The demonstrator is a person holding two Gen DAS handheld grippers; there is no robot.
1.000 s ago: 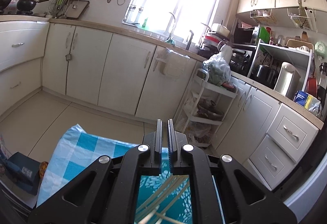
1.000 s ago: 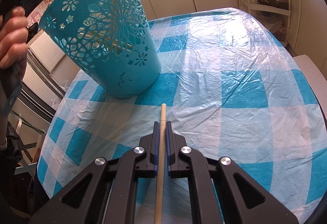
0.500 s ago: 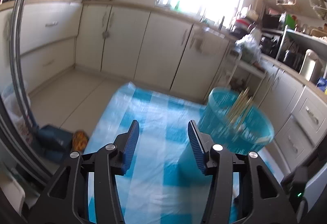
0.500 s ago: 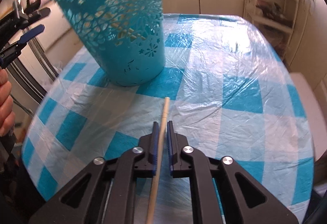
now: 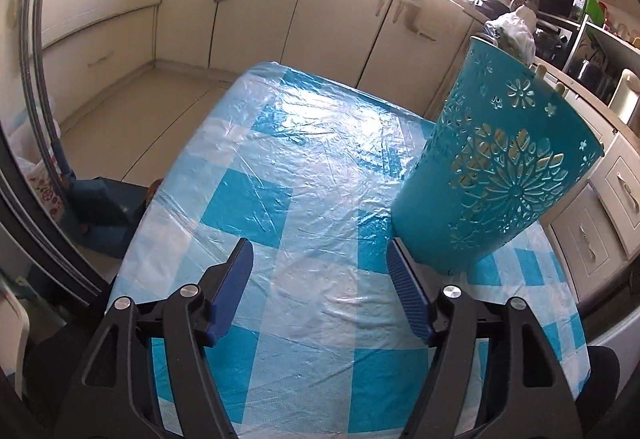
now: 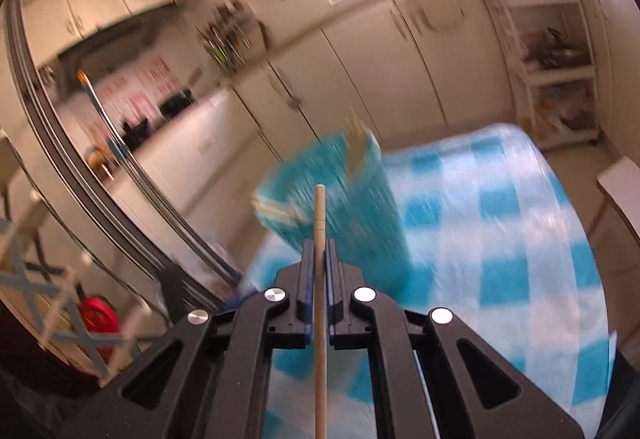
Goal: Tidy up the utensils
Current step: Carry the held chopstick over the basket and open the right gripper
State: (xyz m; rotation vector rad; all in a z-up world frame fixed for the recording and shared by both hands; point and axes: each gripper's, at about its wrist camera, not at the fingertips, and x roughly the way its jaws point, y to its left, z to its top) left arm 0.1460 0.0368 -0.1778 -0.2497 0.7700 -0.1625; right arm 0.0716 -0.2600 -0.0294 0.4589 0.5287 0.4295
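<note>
While the right tool (image 6: 317, 255) stays pinched on a wooden chopstick (image 6: 320, 279), which runs straight out between its blue pads with the tip in front of the teal basket (image 6: 340, 199), that view is smeared with motion. Over on the other side, the left tool (image 5: 320, 259) has just been opening and now stands spread with nothing between its pads, above the blue-checked desk (image 5: 280, 179). Just beside its right finger, the teal basket (image 5: 500, 175) rests on the desk, with pale stick ends (image 5: 542, 71) poking over its rim.
</note>
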